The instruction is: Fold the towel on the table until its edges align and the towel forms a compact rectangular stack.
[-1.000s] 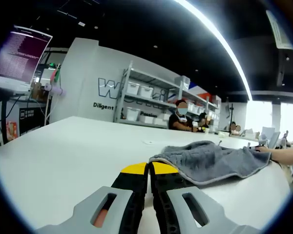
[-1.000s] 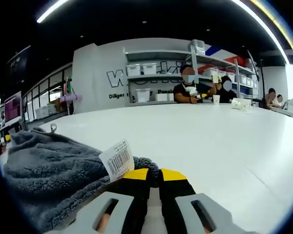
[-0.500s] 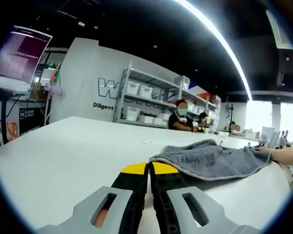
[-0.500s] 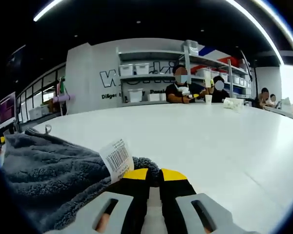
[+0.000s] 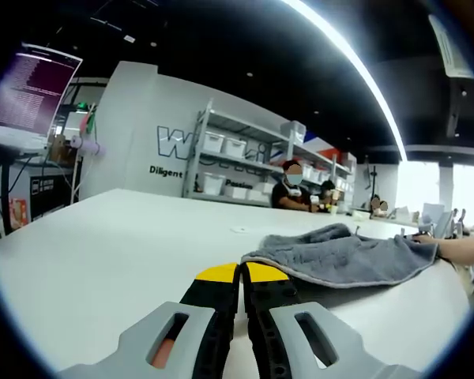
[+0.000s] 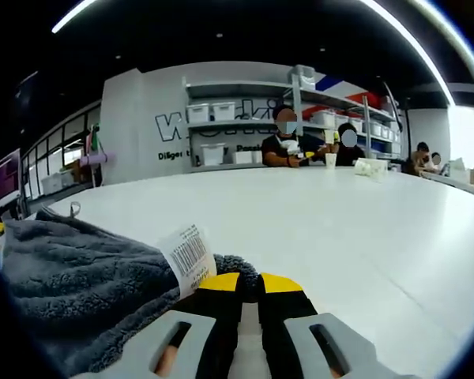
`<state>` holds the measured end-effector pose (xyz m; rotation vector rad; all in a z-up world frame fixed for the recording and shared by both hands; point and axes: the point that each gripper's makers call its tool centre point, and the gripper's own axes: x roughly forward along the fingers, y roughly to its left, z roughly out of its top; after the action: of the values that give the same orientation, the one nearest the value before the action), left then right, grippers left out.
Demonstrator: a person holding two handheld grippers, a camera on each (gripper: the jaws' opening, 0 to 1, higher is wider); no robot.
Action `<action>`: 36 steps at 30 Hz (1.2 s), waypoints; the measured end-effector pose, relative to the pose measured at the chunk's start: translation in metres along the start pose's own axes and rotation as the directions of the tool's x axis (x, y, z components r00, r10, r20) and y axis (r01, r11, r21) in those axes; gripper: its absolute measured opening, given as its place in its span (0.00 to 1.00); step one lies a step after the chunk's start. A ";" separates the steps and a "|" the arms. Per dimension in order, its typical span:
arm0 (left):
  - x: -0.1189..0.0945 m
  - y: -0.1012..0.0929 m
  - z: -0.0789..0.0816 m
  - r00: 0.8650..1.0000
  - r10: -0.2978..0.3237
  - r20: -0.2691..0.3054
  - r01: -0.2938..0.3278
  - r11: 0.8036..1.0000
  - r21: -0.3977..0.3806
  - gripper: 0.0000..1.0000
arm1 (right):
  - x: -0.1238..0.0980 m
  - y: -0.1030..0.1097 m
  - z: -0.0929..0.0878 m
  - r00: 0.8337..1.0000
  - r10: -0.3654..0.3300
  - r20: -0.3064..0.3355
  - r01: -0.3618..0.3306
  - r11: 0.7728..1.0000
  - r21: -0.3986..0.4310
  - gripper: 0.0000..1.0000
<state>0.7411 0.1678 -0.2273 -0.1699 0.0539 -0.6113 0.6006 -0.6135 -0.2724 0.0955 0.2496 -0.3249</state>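
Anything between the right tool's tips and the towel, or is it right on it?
Nothing between them: in the right gripper view the right tool is shut on the grey towel's edge, beside its white barcode tag.

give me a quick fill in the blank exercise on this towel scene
1. The fluffy towel on the white table is ____ in colour.
2. The white tag on the towel is printed with a ____.
3. The right gripper is shut on the towel's ____.
4. The tips of the left gripper are ____ in colour.

Missing words: grey; barcode; corner; yellow
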 end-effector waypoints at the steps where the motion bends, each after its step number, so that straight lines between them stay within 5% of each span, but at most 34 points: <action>1: 0.000 0.000 0.000 1.000 0.000 0.000 0.000 1.000 0.000 0.02 | 0.000 0.000 0.000 1.000 -0.001 0.000 0.001 1.000 0.000 0.04; 36: 0.000 0.001 0.000 1.000 -0.002 -0.001 0.002 1.000 0.000 0.02 | -0.003 0.000 -0.001 1.000 -0.008 -0.002 0.008 1.000 0.010 0.04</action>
<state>0.7419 0.1684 -0.2277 -0.1695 0.0543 -0.6130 0.5974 -0.6128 -0.2721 0.1045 0.2505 -0.3344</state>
